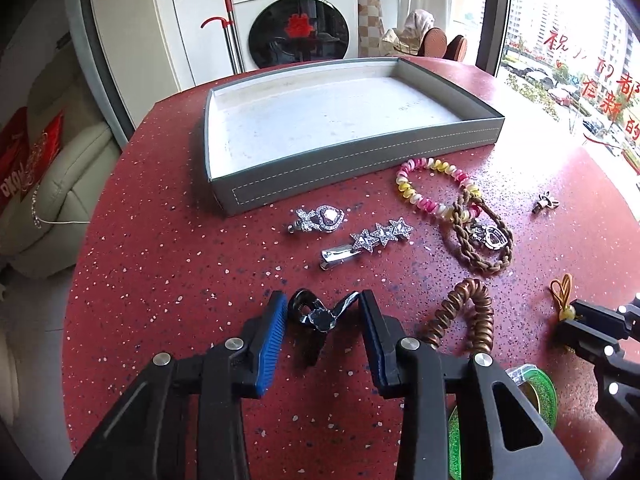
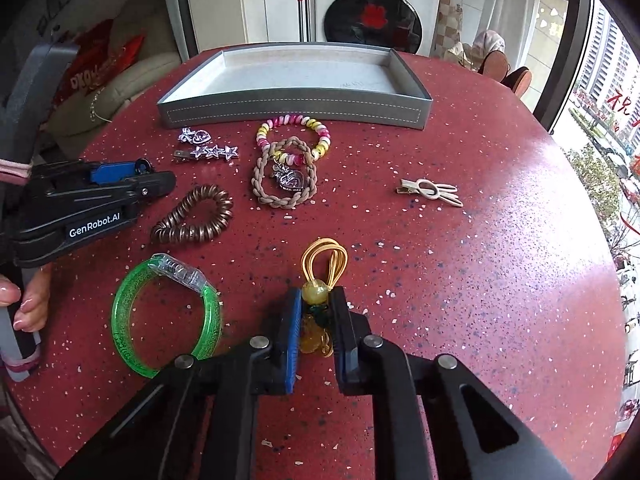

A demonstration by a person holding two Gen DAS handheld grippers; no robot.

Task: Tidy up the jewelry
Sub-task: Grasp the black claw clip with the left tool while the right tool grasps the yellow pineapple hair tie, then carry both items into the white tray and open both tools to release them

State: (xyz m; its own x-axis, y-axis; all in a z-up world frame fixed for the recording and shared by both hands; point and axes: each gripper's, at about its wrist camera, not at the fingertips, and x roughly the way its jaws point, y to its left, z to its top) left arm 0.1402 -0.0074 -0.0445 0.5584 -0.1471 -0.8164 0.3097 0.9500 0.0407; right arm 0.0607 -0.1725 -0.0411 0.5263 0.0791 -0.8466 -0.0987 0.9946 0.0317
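A grey tray [image 1: 352, 160] with a white floor stands empty at the far side of the red table; it also shows in the right wrist view [image 2: 296, 110]. My left gripper [image 1: 323, 312] is shut on a black claw clip [image 1: 316, 316], both pads touching it. My right gripper [image 2: 316, 312] is shut on a yellow bead charm [image 2: 314, 320] with a golden cord loop [image 2: 326, 258]. A star clip [image 1: 368, 242], a heart brooch [image 1: 320, 218], a pink-yellow coil bracelet [image 1: 432, 186] and a braided brown band [image 1: 480, 236] lie before the tray.
A brown spiral hair tie [image 2: 196, 220] and a green glitter bangle [image 2: 164, 316] lie at the near left. A beige hair clip [image 2: 430, 192] lies to the right. The round table's edge curves close on both sides. A washing machine [image 1: 296, 20] stands behind.
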